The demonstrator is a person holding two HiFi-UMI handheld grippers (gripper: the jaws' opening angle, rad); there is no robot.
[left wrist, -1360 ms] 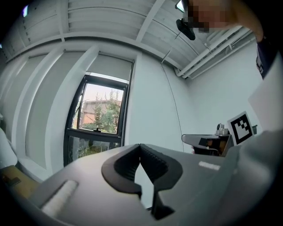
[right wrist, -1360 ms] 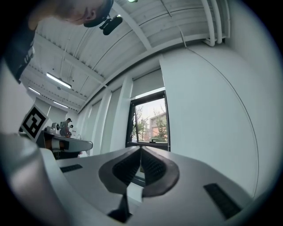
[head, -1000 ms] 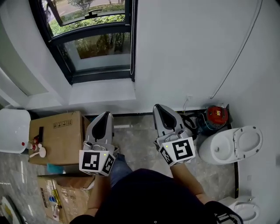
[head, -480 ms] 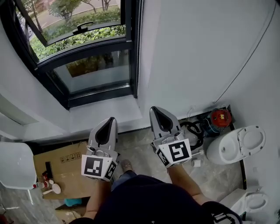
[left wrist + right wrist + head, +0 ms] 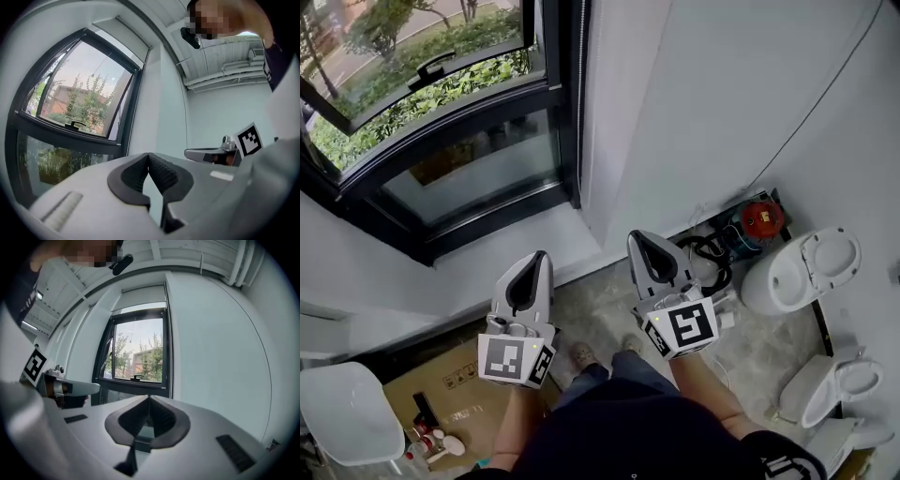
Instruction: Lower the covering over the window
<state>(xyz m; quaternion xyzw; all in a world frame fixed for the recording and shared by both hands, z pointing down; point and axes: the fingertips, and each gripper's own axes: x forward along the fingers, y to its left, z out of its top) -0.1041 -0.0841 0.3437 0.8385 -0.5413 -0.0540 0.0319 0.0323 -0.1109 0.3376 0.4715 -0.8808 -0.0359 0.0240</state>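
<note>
The 2 grippers, the left gripper [image 5: 148, 155] and the right gripper [image 5: 149, 398], have their jaws closed tip to tip, gripping nothing. The window [image 5: 469, 178] stands ahead, nearer the left gripper, its glass uncovered; a white wall [image 5: 722, 94] faces the right gripper.

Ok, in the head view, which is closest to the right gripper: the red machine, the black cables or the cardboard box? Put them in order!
1. Black cables: just right of the right gripper, on the floor by the wall.
2. Red machine: further right, also by the wall.
3. Cardboard box: farthest, at the lower left of the view.
</note>
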